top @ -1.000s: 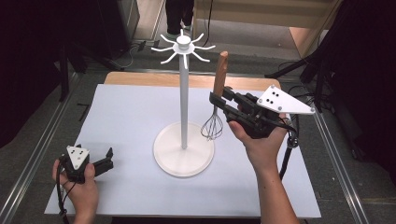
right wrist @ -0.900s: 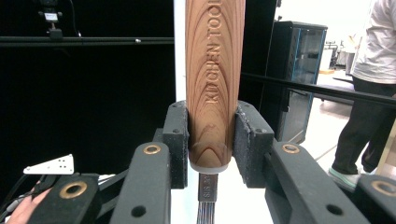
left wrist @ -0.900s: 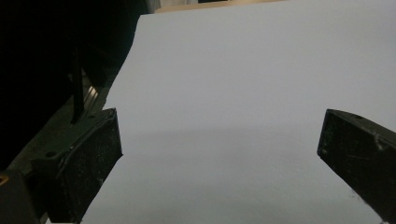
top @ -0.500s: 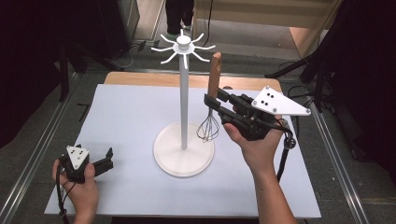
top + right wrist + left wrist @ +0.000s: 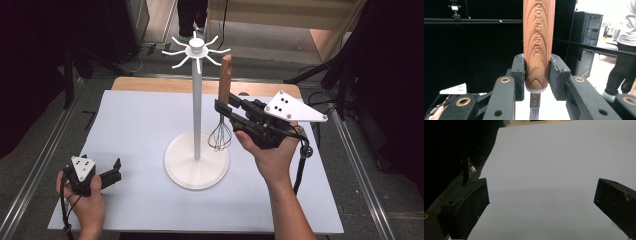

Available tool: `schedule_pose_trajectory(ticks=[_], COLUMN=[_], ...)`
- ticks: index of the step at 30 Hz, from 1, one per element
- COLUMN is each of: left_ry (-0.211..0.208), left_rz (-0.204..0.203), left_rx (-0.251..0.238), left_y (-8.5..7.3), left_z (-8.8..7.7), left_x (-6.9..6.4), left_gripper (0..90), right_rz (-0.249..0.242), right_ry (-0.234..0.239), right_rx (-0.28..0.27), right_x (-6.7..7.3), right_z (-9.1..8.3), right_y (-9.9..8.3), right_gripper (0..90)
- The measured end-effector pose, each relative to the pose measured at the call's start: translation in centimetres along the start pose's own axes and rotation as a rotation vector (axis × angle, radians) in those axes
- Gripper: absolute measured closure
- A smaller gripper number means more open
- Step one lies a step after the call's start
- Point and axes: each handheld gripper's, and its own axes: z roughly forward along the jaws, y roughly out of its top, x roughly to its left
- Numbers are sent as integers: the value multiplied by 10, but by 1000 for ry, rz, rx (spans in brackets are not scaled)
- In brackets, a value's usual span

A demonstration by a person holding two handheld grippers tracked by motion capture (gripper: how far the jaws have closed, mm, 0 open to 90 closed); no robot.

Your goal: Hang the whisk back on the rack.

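Two grippers up: your right gripper (image 5: 226, 111) clamps a whisk (image 5: 222, 107), your left gripper (image 5: 116, 170) sits open.
High view: you hold the whisk upright just right of the white rack's pole (image 5: 197, 107), wire head (image 5: 220, 136) down over the round base (image 5: 197, 165), wooden handle up; left one rests at the near-left of the white table sheet (image 5: 140, 125), well apart. Right gripper view adds what that misses: pads (image 5: 555, 75) squeezing the handle's lower end (image 5: 537, 45), "KITCHEN TOOL" lettering, metal neck below. Left gripper view: jaws wide, bare sheet (image 5: 554, 170) between them.
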Motion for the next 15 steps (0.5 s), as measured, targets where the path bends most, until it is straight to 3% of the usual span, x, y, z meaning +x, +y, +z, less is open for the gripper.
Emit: schedule_pose_trajectory(ticks=[15], left_ry=[-2], left_rz=[2], left_rx=[-2], left_y=[0], left_z=[0], left_x=[0], left_gripper=[3], right_rz=[-1], right_ry=[-11], right_rx=[8], right_x=[2], right_z=[8], right_y=[-2], right_gripper=[706])
